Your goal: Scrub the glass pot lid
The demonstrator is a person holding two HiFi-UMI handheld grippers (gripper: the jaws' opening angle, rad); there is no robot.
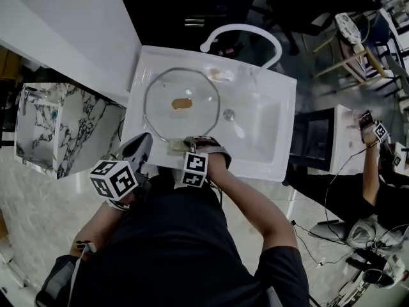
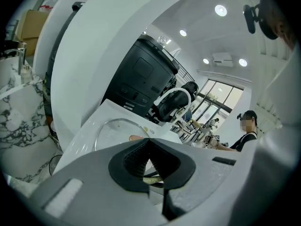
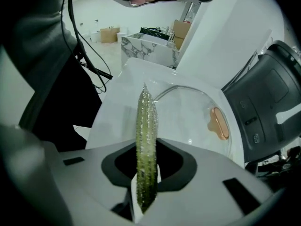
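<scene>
The glass pot lid (image 1: 182, 104) lies flat in the left part of the white sink (image 1: 268, 139), its brownish handle up. The lid also shows in the left gripper view (image 2: 115, 128) and the right gripper view (image 3: 195, 109). My right gripper (image 1: 185, 146) hovers over the sink's near rim, just short of the lid, shut on a green-yellow scrub sponge (image 3: 146, 140) that stands edge-on between the jaws (image 3: 146, 175). My left gripper (image 1: 142, 144) is beside it at the sink's near left corner. Its jaws (image 2: 149, 142) are shut with nothing between them.
A white curved faucet (image 1: 243, 34) arches over the sink's far side, and the drain (image 1: 229, 114) lies right of the lid. A marble-patterned box (image 1: 57, 130) stands to the left, and a black appliance (image 3: 263, 107) behind the sink. Another person (image 1: 383, 190) is at the right.
</scene>
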